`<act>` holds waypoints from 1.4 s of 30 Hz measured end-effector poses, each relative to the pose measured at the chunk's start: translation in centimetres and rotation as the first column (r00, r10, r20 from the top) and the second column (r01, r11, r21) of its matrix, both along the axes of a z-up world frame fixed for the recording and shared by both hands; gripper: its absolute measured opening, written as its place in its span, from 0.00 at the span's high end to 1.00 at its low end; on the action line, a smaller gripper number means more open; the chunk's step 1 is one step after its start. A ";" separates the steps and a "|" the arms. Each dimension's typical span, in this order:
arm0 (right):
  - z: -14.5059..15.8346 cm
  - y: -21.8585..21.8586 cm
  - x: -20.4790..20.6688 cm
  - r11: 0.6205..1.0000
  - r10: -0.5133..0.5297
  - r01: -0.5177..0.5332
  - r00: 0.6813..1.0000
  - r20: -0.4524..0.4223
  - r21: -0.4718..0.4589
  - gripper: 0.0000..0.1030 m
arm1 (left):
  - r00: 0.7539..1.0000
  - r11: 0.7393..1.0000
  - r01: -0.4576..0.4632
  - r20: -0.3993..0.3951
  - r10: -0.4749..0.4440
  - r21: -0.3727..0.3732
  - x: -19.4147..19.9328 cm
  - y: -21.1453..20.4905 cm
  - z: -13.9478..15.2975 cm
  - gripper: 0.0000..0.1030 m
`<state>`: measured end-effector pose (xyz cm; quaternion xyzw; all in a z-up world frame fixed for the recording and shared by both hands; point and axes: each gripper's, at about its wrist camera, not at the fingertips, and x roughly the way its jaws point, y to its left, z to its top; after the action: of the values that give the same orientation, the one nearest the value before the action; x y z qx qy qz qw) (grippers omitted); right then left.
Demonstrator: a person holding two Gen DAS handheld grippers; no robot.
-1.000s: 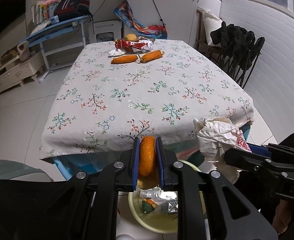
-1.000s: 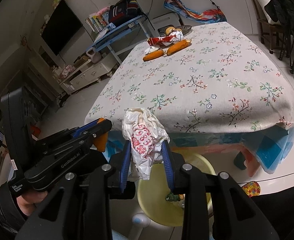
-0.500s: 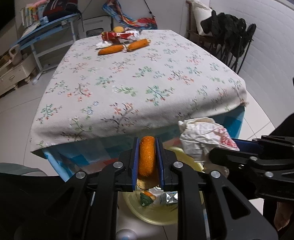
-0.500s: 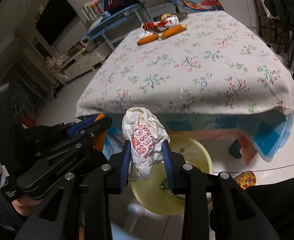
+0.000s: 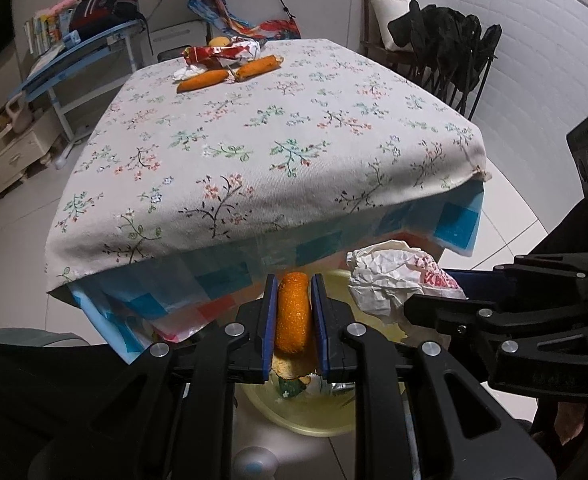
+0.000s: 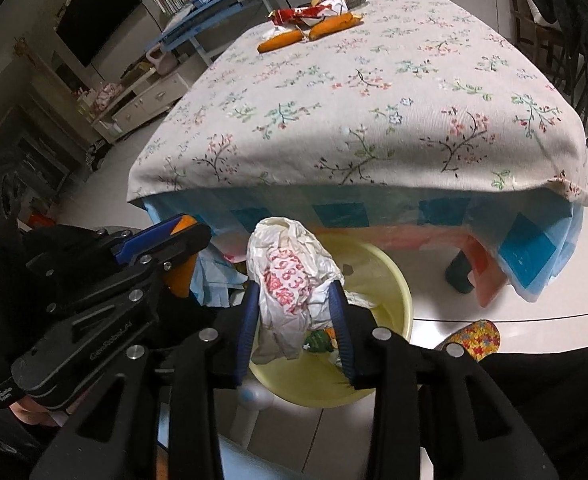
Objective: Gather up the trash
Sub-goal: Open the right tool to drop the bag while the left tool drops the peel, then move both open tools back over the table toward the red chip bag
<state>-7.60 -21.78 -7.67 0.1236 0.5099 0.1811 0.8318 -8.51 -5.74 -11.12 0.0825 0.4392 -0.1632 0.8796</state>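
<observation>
Left gripper (image 5: 292,312): blue pads clamped tight on an orange corn cob piece (image 5: 291,312), held upright over the near rim of the yellow basin (image 5: 326,416).
Corn cob piece: pale cut end pointing down toward the basin, just below the table's near edge.
Right gripper (image 6: 294,312): jaws have just been opening, and stand partly apart; the crumpled white paper wrapper (image 6: 289,276) with red print sits between the blue pads, both of which touch its sides.
Paper wrapper: bunched above the fingertips, its loose tail hanging down over the basin's near side.
Yellow basin: on the pale tiled floor (image 6: 514,320) below the table's near edge, with a few scraps of trash inside, too small to name.
Table (image 5: 253,140): covered with a flowered cloth (image 6: 374,100) over a blue and pink checked sheet (image 6: 534,248) that hangs past the near edge.
Far left corner of the table: two whole corn cobs (image 5: 229,72) lying end to end, a red and white wrapper (image 5: 221,52) just behind them, a white tissue (image 5: 183,73) at their left end, a yellow fruit (image 5: 218,41) at the back.
Left of the table: blue desk (image 5: 77,56) with books and a dark backpack (image 5: 105,8).
Right of the table: folded dark chairs (image 5: 450,60) against the tiled wall.
</observation>
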 end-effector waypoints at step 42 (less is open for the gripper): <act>0.1 -1.5 0.2 0.993 -0.117 0.117 0.993 0.001 0.017 0.34 | 0.993 0.994 -0.102 0.067 0.099 0.034 0.1 0.9 0.5 0.18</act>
<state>-7.39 -23.26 -7.59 0.1601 0.4992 0.1365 0.8405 -8.36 -4.82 -10.63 0.0820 0.4168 -0.1077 0.8988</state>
